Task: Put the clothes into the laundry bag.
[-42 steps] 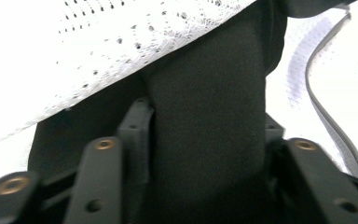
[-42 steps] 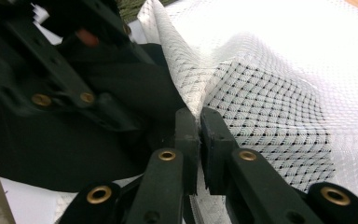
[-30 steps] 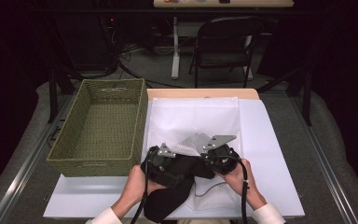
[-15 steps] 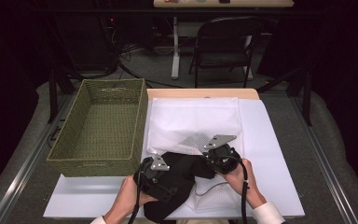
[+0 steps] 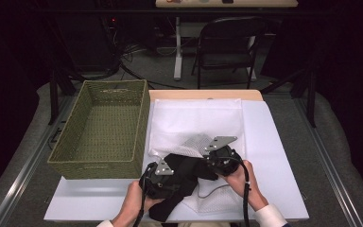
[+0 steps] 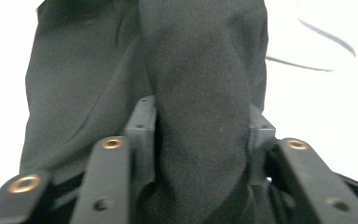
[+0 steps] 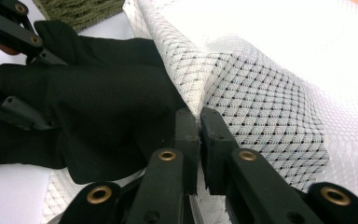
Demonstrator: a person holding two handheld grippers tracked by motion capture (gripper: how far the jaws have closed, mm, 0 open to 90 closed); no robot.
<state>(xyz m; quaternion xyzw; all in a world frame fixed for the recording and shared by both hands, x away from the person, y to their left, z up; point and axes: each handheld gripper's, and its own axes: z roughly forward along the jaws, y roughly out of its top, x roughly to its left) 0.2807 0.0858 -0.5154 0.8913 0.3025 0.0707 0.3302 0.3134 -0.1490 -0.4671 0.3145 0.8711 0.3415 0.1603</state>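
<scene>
Woven green basket sits at left edge of white sheet, long side along it, near end over sheet's near left corner. Wooden board shows at sheet's far edge. Beyond table: black folding chair, cables on floor, light desk at top.

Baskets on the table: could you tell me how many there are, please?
1. The green woven basket stands at the table's left side, beside the white mesh bag. Nothing suggests another is hidden.
</scene>
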